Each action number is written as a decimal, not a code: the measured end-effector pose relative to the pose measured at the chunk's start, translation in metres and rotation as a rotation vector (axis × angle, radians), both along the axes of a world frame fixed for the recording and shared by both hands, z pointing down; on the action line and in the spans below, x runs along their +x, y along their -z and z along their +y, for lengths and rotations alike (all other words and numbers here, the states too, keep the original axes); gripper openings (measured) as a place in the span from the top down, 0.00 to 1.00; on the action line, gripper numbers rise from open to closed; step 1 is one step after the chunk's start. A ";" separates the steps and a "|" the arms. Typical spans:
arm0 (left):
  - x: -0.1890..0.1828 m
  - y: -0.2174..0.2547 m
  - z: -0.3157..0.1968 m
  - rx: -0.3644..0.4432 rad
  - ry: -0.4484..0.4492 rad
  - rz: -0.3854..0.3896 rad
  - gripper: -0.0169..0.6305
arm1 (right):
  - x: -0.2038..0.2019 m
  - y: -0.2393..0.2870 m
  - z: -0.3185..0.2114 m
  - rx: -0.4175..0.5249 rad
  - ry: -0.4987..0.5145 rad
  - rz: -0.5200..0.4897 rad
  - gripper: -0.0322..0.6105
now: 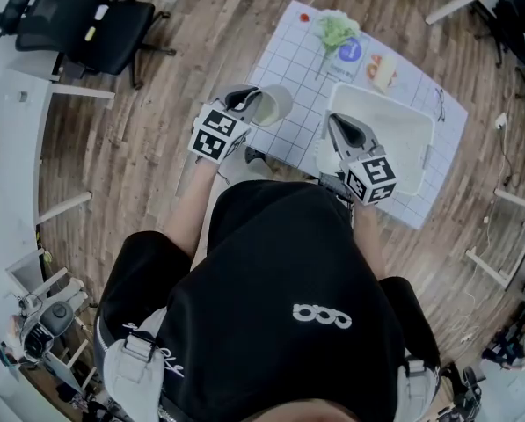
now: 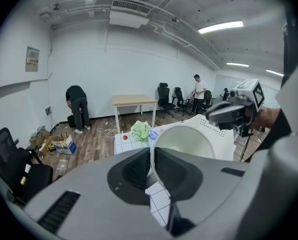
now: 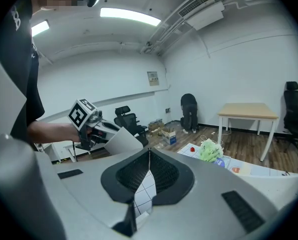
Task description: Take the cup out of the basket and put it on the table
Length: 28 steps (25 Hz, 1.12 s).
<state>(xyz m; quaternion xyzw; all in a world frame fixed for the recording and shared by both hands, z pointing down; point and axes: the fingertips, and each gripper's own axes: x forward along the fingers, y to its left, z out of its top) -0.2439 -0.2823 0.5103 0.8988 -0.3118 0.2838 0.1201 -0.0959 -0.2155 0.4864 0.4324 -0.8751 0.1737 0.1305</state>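
We hold the pale cup (image 1: 273, 105) pinched at its rim in the left gripper (image 1: 244, 104), outside the basket (image 1: 425, 141) and above the table (image 1: 284, 60). The right gripper (image 1: 344, 133) is closed and empty. The cup looks light, thin-walled and probably slick, so a rim grip suits it.

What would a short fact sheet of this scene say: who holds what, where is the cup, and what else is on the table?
left hand-held gripper: shut on the cup's rim, one jaw inside, one outside
cup: white, tipped sideways, outside the basket, over the grid mat's left edge
right hand-held gripper: shut, holding nothing, at the basket's near-left corner
basket: white, standing on the grid mat
toy lettuce: green, at the mat's far end
stage: cup is out, seemingly not yet set down
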 end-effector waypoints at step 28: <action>0.031 -0.237 -0.076 -0.259 -0.107 -0.409 0.92 | 0.029 -0.022 -0.003 -0.081 -0.088 0.006 0.91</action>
